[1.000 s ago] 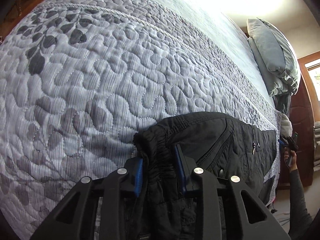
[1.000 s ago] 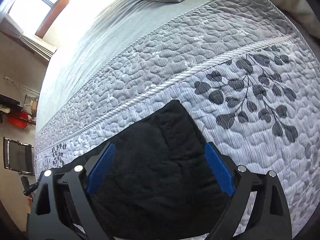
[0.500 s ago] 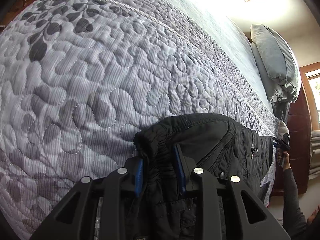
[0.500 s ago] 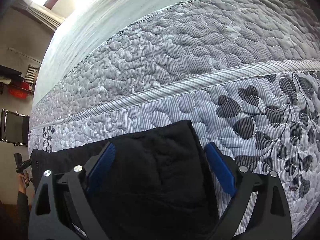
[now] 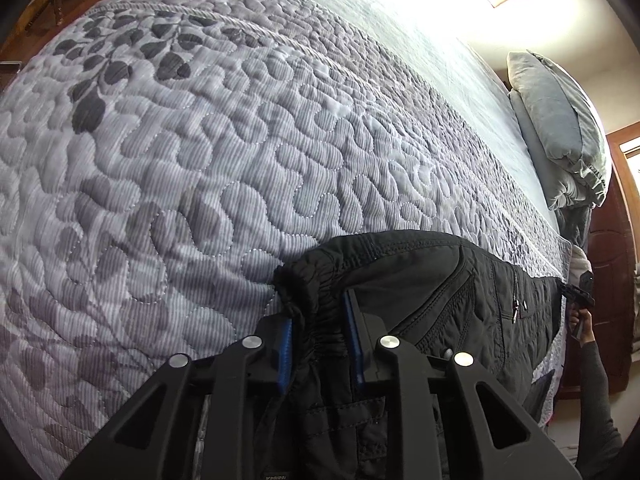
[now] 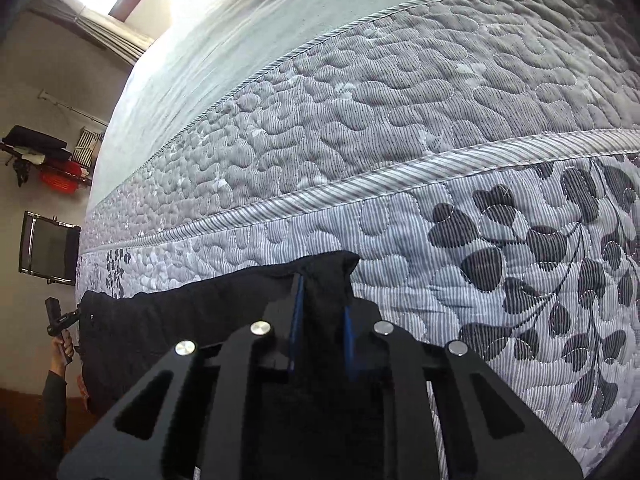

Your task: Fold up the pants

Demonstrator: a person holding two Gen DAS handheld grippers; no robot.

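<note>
The black pants [image 5: 432, 280] lie along the near edge of the quilted bed [image 5: 200, 140]. My left gripper [image 5: 318, 320] is shut on the gathered elastic waistband. In the right wrist view the pants [image 6: 192, 320] stretch away to the left, and my right gripper [image 6: 320, 312] is shut on the leg-end corner of the black cloth. The far right gripper shows small in the left wrist view [image 5: 578, 300]; the left one shows in the right wrist view [image 6: 60, 320]. The cloth under both grippers is hidden.
The grey leaf-patterned quilt [image 6: 480, 120] covers the bed, with a corded seam [image 6: 360, 192] across it. Grey pillows [image 5: 560, 128] are stacked at the head. A dark wooden door [image 5: 612, 280] and a wall shelf [image 6: 48, 160] stand beyond the bed.
My right gripper has closed from wide open onto the leg-end corner of the pants. My left gripper has stayed shut on the waistband, with the view shifting slightly.
</note>
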